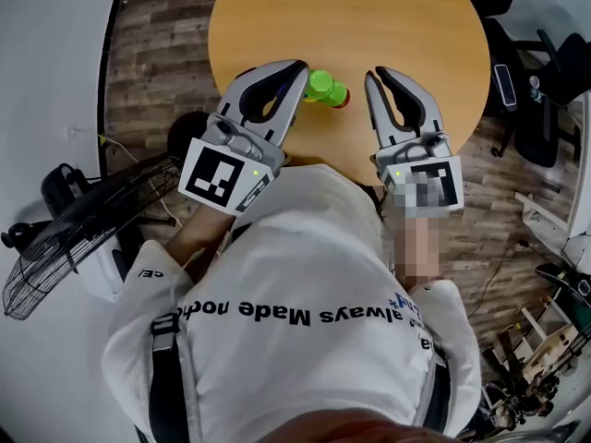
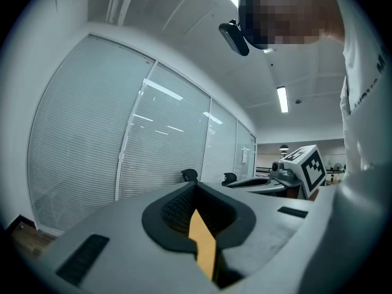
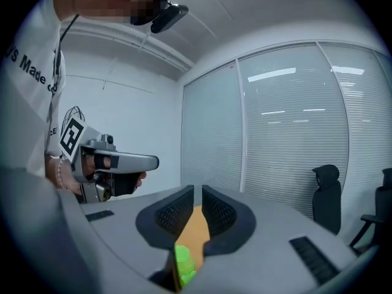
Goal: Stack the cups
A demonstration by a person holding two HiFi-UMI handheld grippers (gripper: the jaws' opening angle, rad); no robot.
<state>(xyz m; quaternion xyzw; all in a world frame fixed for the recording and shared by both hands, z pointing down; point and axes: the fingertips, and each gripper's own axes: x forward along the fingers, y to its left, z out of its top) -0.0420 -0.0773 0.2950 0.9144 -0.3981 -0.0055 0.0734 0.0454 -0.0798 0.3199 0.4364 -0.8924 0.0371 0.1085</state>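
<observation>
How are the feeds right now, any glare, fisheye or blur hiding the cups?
Head view: even light, sharp, edges bowed; the green cups read clearly on the table beside the left gripper. Left gripper view: heavy fisheye, bright ceiling strips, dark corners, no cups. Right gripper view: same fisheye; the cups are only a soft green sliver below its fingers.

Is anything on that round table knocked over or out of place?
Yes. The green cups seem to lie on their side on the round table, with a red piece at one end. Cups would normally stand upright, so this looks tipped over. Nothing appears spilled or broken.
</observation>
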